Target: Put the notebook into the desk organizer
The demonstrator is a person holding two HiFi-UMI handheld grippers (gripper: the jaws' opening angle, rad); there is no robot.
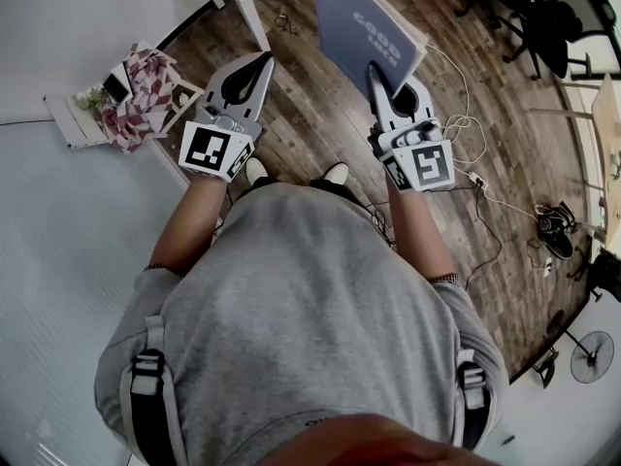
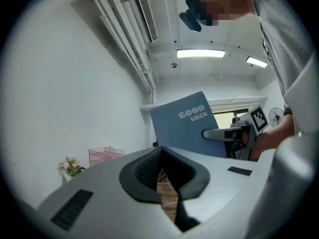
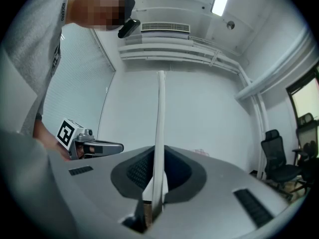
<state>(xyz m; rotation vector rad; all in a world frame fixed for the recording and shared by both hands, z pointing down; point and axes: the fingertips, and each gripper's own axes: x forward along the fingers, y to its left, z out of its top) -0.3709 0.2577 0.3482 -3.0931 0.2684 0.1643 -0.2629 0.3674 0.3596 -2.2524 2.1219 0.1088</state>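
Grey sweatshirt fabric (image 1: 301,299) fills the lower half of the head view, with both forearms reaching forward from it over a dark wood floor (image 1: 310,124). The toes of two white shoes (image 1: 335,173) show just past the hem.

At the left forearm's end, the left gripper (image 1: 262,63) has its jaws drawn together with nothing between them. Its own view shows only a thin slit of floor between the black pads.

The right gripper (image 1: 376,78) is clamped on the lower edge of the notebook (image 1: 364,17) – a blue, spiral-bound one with "GOOD LUCK" in pale letters on the cover. The notebook stands up and away from the jaws, tilted a little, in the air above the floor. The right gripper view sees it edge on, as a thin white line rising straight out of the closed pads. From the left gripper view its cover faces the camera, with the right gripper's jaw lying across its lower right part.

Farther off on the person's left stands the desk organizer (image 2: 102,156) – pink wire mesh – against a white wall, with a small bunch of flowers (image 2: 72,166) just beside it. It is well apart from the notebook.

White cables (image 1: 466,129) trail over the floor to the right, and black office chairs (image 1: 543,17) stand beyond them.
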